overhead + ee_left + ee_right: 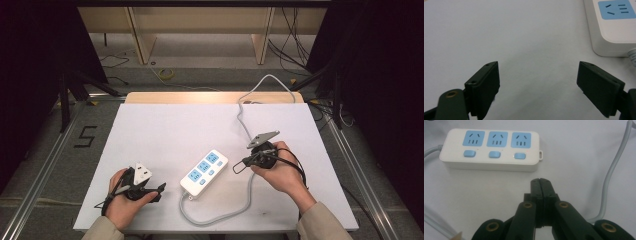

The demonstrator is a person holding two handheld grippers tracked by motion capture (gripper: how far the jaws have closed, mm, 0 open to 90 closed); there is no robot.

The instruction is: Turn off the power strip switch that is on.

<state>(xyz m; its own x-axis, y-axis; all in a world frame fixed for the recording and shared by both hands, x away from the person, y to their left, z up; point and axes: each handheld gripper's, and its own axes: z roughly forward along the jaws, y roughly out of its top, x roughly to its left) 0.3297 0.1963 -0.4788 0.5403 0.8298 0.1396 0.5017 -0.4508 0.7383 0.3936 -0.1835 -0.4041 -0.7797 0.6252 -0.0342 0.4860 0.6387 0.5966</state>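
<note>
High view: power strip (204,172) untouched | your left gripper (161,189) spread beside it | right gripper (238,167) pressed together, empty | switches still unpressed.

Left gripper (537,82), two black jaws set wide apart over bare white table surface (511,35); white plastic power strip with blue socket face (614,27) at upper right.
</note>
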